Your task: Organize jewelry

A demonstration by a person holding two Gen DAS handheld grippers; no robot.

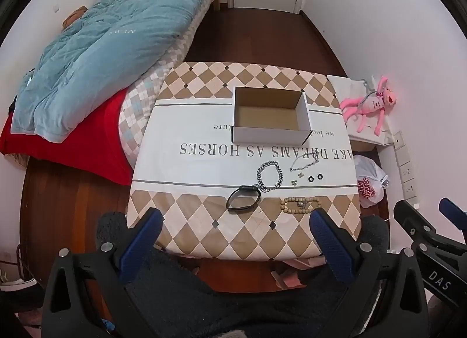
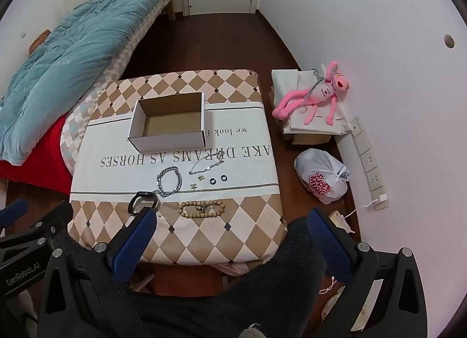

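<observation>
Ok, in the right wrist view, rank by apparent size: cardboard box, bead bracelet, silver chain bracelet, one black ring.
1. cardboard box
2. bead bracelet
3. silver chain bracelet, close to the beads, so unsure
4. black ring

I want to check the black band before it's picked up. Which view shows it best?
The left wrist view: the black band lies whole and unobstructed on the cloth, touching the silver chain. In the right wrist view one right gripper finger hides the band's near edge.
</observation>
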